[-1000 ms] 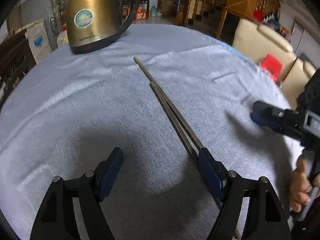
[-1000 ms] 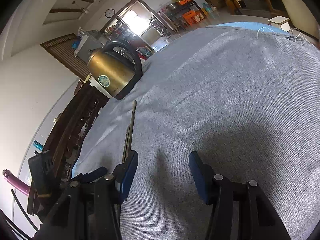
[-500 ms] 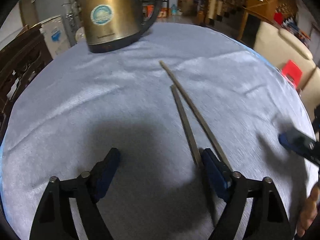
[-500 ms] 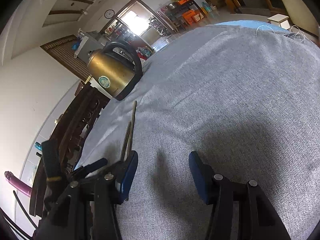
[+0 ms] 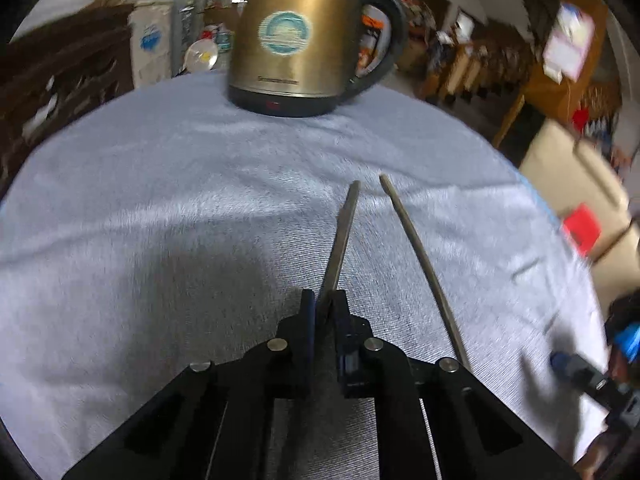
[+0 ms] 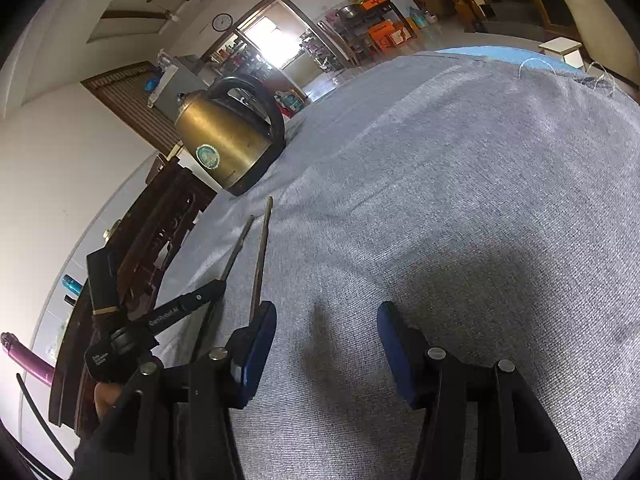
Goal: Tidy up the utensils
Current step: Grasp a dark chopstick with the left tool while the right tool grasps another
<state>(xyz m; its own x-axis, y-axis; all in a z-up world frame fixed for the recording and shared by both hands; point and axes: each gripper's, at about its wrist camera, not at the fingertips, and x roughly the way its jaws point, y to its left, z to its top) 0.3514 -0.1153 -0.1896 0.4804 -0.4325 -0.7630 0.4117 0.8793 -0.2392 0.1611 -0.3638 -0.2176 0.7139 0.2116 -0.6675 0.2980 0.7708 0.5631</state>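
While its jaws have just been closing, the left hand-held gripper (image 5: 324, 304) clamps one chopstick (image 5: 340, 240); its mate (image 5: 420, 260) lies at three o'clock on the tabletop (image 5: 160, 200); the right hand-held gripper (image 6: 326, 344) stands apart, empty.

Both tools are built alike: the left gripper (image 5: 325, 312) and the right gripper (image 6: 326, 350) each have matte black angular finger arms with cut-out openings, jointed by round silver pin heads, and flat dark blue pads on the inner faces of the fingertips. Seen from the right wrist camera, the left tool's slim black finger carries small white lettering along its side, too small to read surely, above a round black pivot. At the near left a thin black cable (image 6: 42, 416) curves beneath it.
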